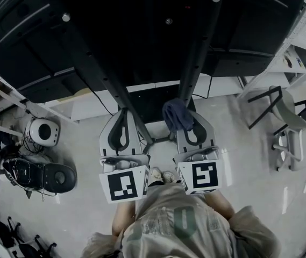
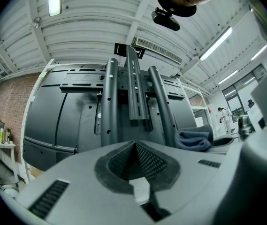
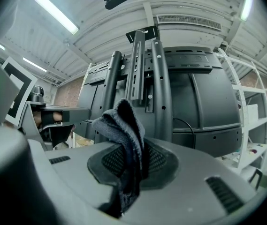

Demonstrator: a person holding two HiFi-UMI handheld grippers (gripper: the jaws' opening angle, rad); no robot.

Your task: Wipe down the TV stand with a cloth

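Note:
The black TV stand rises in front of me, its two round poles (image 1: 196,52) and a perforated centre rail (image 2: 134,88) carrying the back of a large dark screen (image 3: 208,102). My right gripper (image 1: 189,123) is shut on a dark blue cloth (image 1: 177,114), which bunches up above the jaws (image 3: 123,125) just short of the right pole (image 3: 160,88). Beside it my left gripper (image 1: 123,127) is held level, shut with nothing between its jaws (image 2: 134,145). The cloth (image 2: 196,138) also shows at the right of the left gripper view.
White shelving (image 1: 298,47) stands at the right with a folding chair (image 1: 288,117) before it. A white round device (image 1: 44,131) and a black machine (image 1: 53,177) sit on the floor at the left. A black cable (image 3: 186,125) hangs by the screen.

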